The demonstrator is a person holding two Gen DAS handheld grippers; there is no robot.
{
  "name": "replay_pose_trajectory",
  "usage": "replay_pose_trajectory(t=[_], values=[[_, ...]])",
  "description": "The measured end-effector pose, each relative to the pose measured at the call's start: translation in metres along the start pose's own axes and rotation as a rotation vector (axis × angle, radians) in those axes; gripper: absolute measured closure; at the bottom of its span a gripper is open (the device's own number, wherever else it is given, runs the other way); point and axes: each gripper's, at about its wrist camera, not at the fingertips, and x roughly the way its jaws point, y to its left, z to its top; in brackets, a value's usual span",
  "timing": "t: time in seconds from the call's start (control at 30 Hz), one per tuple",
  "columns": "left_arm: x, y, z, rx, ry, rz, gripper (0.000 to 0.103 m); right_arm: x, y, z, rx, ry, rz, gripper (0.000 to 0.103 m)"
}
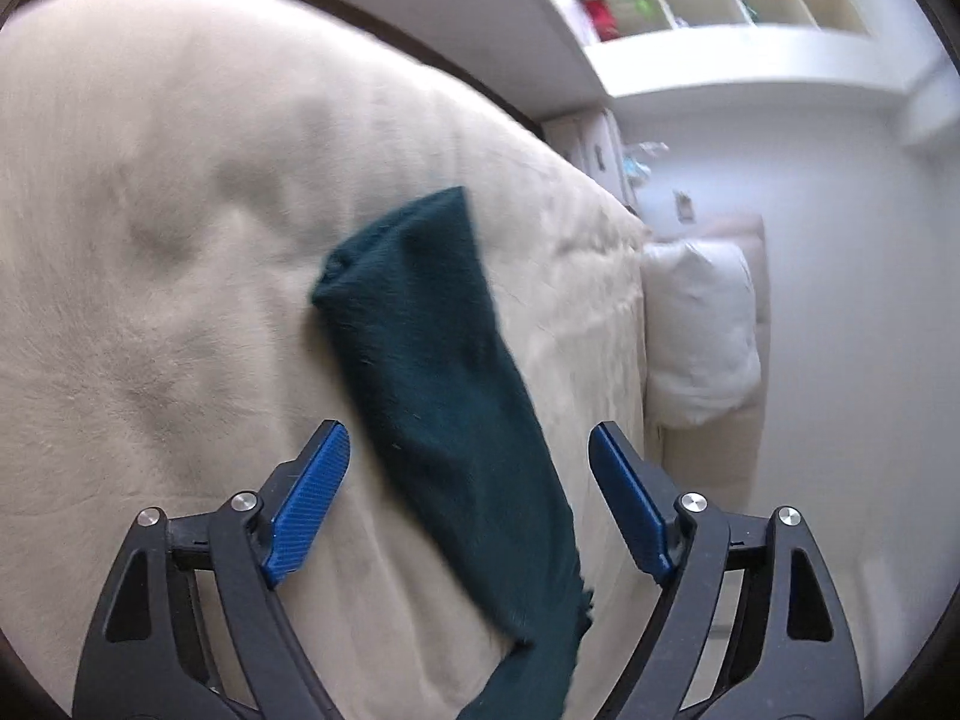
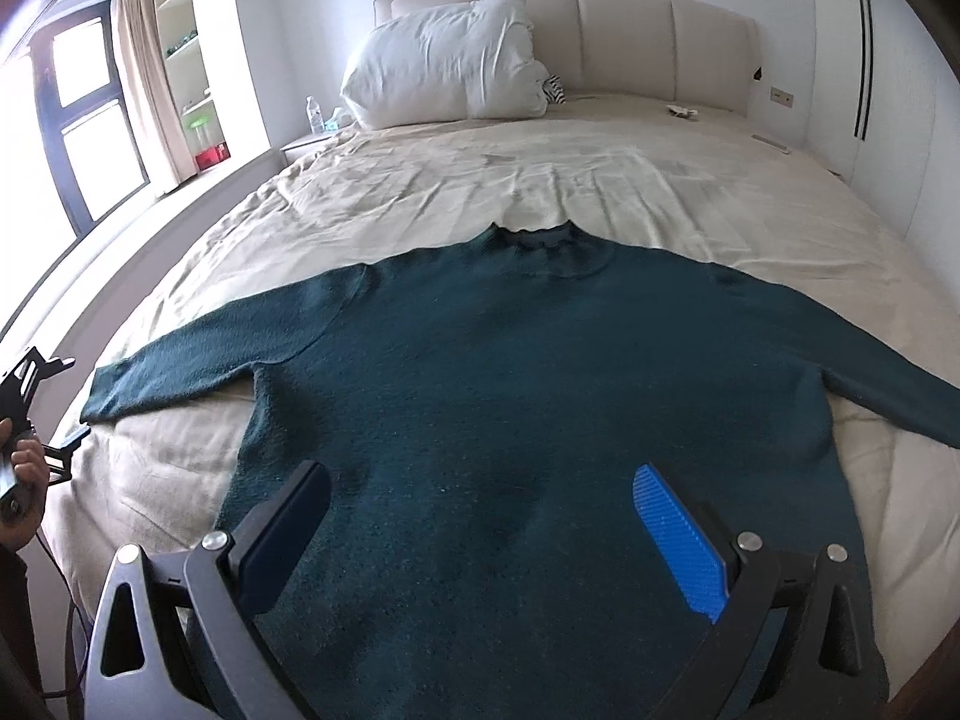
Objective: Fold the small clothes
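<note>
Your left gripper (image 1: 468, 450) stands wide open with nothing between its blue pads (image 1: 309, 504). The sleeve (image 1: 432, 372) runs straight out ahead of it, up through the gap between the fingers, with its long axis lying close to the line of your reach and leaning a little left at the far end, where the cuff (image 1: 336, 270) rests on the sheet (image 1: 150, 240). The near end of the sleeve drops out of view under the gripper. Whether the pads touch the cloth I cannot tell.

Your right gripper (image 2: 480, 516) is also open and empty, hovering over the lower body of the sweater (image 2: 510, 372), which lies flat on the bed (image 2: 600, 162) with its neck pointing away toward the pillow (image 2: 444, 60) and both sleeves spread sideways. Your left hand (image 2: 24, 468) shows at the left edge of that view, just beside the left sleeve end.

So the left gripper is much the nearer to this sleeve. A likely first fold is to take the cuff and bring it across the body; for that, the cuff lies ahead and slightly left of you.
</note>
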Motion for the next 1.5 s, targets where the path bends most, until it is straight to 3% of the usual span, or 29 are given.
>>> replay_pose_trajectory(t=[0.2,0.3,0.37,0.57,0.67,0.73,0.8,0.87,0.93,1.03,1.13,1.27,1.37,1.5], values=[[0.018,0.01,0.004,-0.069,-0.08,-0.037,0.024,0.008,0.001,-0.001,0.002,0.013,0.003,0.0],[0.032,0.011,0.012,-0.081,-0.105,-0.033,0.047,0.012,-0.002,-0.001,0.013,0.018,0.003,0.0],[0.039,0.013,0.01,-0.084,-0.1,-0.018,0.073,0.015,-0.004,-0.001,0.021,0.021,0.006,0.0],[0.06,-0.005,0.008,0.036,-0.112,0.05,0.093,0.019,-0.011,0.0,0.032,0.017,0.008,0.0],[0.066,-0.049,-0.011,0.242,-0.126,0.097,0.094,0.022,-0.022,0.003,0.057,0.017,0.015,0.001],[0.078,-0.095,-0.04,0.452,-0.112,0.132,0.094,0.024,-0.033,0.006,0.079,0.021,0.027,0.002],[0.101,-0.143,-0.087,0.723,-0.071,0.171,0.094,0.027,-0.048,0.012,0.12,0.02,0.044,0.003],[0.124,-0.183,-0.162,1.074,-0.066,0.233,0.094,0.032,-0.06,0.02,0.162,0.023,0.086,0.005],[0.145,-0.197,-0.249,1.4,-0.06,0.258,0.094,0.046,-0.075,0.032,0.222,0.052,0.161,0.008],[0.171,-0.185,-0.333,1.655,-0.039,0.278,0.094,0.077,-0.091,0.05,0.327,0.126,0.319,0.012],[0.178,-0.158,-0.376,1.755,-0.042,0.302,0.094,0.111,-0.093,0.062,0.408,0.207,0.471,0.019],[0.17,-0.129,-0.388,1.803,-0.083,0.344,0.094,0.156,-0.075,0.072,0.514,0.301,0.697,0.022],[0.154,-0.107,-0.403,1.874,-0.116,0.364,0.094,0.18,-0.044,0.076,0.53,0.37,0.819,0.024],[0.155,-0.102,-0.408,1.928,-0.162,0.368,0.094,0.201,-0.01,0.084,0.519,0.464,0.911,0.025]])
